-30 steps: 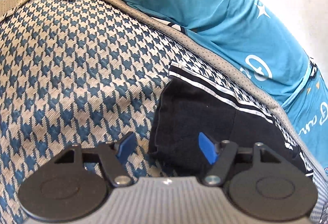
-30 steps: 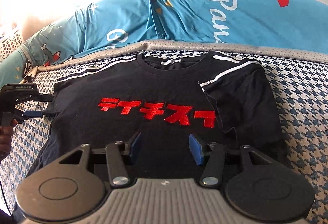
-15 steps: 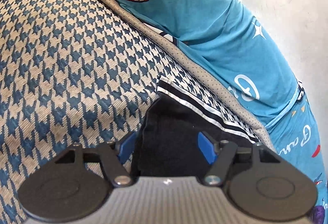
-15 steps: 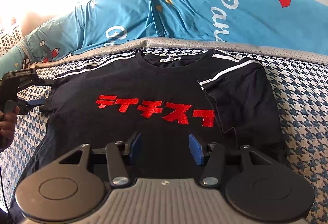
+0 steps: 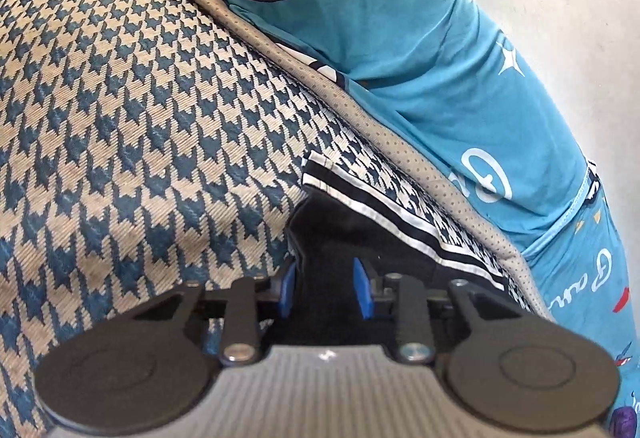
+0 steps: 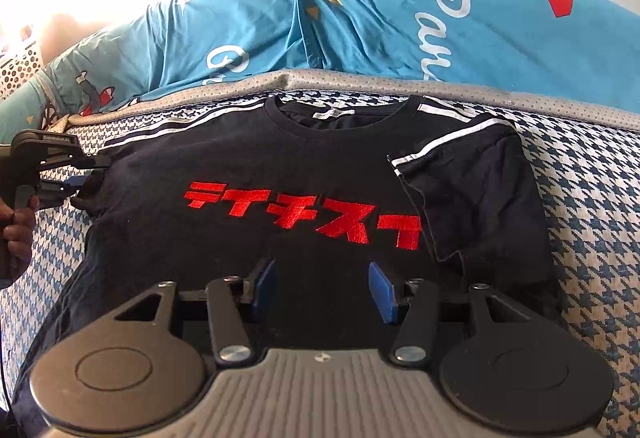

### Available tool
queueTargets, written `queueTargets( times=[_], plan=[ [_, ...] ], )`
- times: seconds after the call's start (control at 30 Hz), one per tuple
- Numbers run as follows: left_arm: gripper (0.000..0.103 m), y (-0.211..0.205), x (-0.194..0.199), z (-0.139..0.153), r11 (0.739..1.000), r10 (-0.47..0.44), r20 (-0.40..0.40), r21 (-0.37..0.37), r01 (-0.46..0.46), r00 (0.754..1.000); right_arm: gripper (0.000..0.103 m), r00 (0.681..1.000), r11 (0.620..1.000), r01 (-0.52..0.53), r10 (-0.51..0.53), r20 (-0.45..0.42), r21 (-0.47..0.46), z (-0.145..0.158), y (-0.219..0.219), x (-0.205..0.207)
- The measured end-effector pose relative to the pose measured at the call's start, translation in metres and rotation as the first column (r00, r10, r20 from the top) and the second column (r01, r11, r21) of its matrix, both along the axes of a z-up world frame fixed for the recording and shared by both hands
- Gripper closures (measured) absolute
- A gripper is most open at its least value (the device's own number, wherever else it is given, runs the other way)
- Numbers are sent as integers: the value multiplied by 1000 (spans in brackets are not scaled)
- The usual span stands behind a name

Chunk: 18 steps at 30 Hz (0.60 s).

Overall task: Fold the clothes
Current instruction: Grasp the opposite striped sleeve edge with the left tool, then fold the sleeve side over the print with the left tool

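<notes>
Black cotton T-shirt (image 6: 280, 205) with red letters on the chest lies face up and flat on a blue-and-cream houndstooth cover (image 6: 592, 205). Its neck hole points toward the far edge of the cover. White stripes run along both shoulders. One short sleeve (image 6: 472, 197) is folded in over the front of the shirt. The other sleeve (image 5: 348, 234) sticks out to the side, with its striped edge lying on the cover.

Over that side sleeve sits the left gripper (image 5: 326, 292). Its two blue fingers (image 5: 362, 288) have black cloth between them, with a gap left between the pads. From the pictures you cannot tell if they are pinching the cloth. A hand (image 6: 16, 222) holds this gripper by its handle.

Down near the bottom of the shirt is the right gripper (image 6: 324, 288). Its blue fingers are wide apart above the black cloth and hold nothing.

Along the far edge of the cover runs a tan dotted band (image 6: 360, 85). Behind it lies a bright blue sheet (image 6: 380, 21) with white writing, red shapes and little yellow triangles. A white basket with round holes (image 6: 18, 67) peeks in at the far corner.
</notes>
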State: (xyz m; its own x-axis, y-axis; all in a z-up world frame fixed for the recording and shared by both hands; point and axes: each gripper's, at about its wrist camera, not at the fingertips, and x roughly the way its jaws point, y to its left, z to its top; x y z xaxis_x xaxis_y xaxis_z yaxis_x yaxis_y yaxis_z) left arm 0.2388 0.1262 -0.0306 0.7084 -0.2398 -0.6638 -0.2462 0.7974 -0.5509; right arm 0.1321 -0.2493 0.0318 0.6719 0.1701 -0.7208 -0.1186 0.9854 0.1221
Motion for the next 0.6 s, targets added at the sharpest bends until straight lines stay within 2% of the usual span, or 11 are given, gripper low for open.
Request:
queueTargets(
  times=[0.07, 0.1, 0.13, 0.3, 0.53, 0.6],
  plan=[
    [82, -3, 0, 2, 1000, 6, -3, 18, -6, 1000, 53, 1000, 1000, 0, 0, 0, 0, 0, 0, 0],
    [92, -5, 0, 2, 1000, 9, -6, 24, -8, 1000, 53, 1000, 1000, 1, -1, 0, -1, 0, 0, 0],
    [96, -6, -1, 3, 999, 11, -8, 30, -11, 1000, 53, 1000, 1000, 2, -2, 0, -2, 0, 0, 0],
    [96, -14, -3, 7, 999, 35, 9, 28, -36, 999, 53, 1000, 1000, 18, -18, 2, 0, 1, -3, 0],
    [96, -37, -7, 26, 999, -31, 82, -6, 32, 996, 53, 999, 1000, 31, -31, 10, 1, 2, -8, -1],
    [96, -55, -10, 33, 997, -83, 114, 10, 82, 990, 53, 999, 999, 37, -37, 10, 4, 3, -10, -1]
  ],
)
